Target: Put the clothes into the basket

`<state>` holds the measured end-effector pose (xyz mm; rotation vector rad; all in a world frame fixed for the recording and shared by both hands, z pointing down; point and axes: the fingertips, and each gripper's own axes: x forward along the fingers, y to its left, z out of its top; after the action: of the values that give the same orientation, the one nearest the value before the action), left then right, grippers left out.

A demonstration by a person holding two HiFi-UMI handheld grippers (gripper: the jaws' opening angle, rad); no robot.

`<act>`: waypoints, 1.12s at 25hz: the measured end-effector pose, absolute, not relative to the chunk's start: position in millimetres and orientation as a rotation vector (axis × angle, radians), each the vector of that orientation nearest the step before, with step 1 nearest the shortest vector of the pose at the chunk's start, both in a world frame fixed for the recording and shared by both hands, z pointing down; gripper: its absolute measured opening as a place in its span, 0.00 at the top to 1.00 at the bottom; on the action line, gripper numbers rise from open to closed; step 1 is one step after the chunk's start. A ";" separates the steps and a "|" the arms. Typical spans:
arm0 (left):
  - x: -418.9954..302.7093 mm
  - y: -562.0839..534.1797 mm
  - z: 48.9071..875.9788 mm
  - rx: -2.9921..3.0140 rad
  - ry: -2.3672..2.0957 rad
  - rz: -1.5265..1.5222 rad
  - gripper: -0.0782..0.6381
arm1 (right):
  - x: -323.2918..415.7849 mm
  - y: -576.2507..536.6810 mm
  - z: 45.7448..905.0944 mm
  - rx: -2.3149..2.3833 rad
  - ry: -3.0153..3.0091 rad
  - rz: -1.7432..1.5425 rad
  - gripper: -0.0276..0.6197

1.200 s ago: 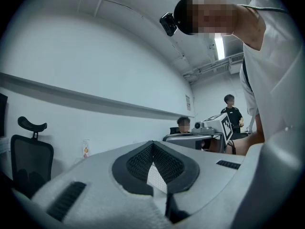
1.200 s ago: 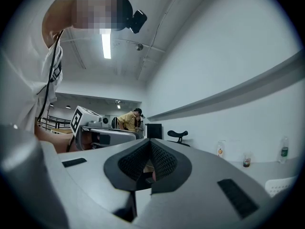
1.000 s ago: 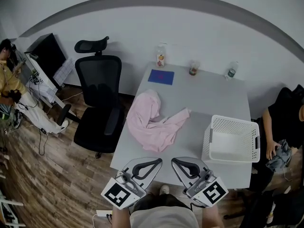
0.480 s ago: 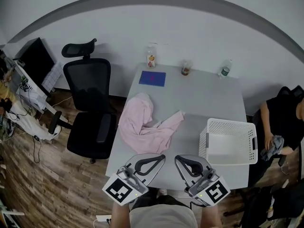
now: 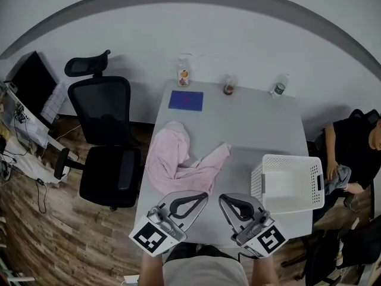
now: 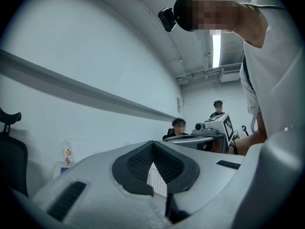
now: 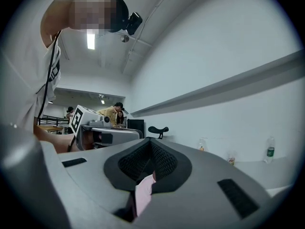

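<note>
Clothes here means one pink garment (image 5: pixel 178 159), crumpled left of centre in the head view on the grey table (image 5: pixel 256 124) and reaching the table's left edge. The white basket (image 5: pixel 257 182) stands empty at the lower right of the table, well apart from the garment. The left gripper (image 5: pixel 204 196) and right gripper (image 5: pixel 222 199) hang side by side at the bottom centre. Both have their jaws pressed together and hold nothing.

The risks, as I judge them:
- Closed jaws would only push the cloth, perhaps off the left edge beside the chair (image 5: pixel 107 130).
- A pinch on a single fold may leave a sleeve trailing over the basket's rim.
- A dragged garment could nudge the light basket toward the table's near edge.
</note>
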<state>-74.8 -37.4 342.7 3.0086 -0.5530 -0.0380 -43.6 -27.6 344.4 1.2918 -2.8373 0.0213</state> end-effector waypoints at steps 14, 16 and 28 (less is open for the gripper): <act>-104.9 -99.1 369.3 2.963 -0.482 -0.007 0.89 | -73.8 -93.9 373.8 1.301 -2.715 0.086 0.95; -110.9 -107.2 372.6 2.957 -0.483 -0.007 0.89 | -80.0 -103.7 381.0 1.278 -2.681 0.089 0.95; -127.8 -147.6 394.1 2.949 -0.560 0.062 0.89 | -110.1 -159.9 409.6 1.044 -2.605 -0.031 0.80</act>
<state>-127.8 -147.6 394.1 2.9492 -0.5599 0.0621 -110.1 -159.9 409.6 1.0445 -2.6054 -0.0310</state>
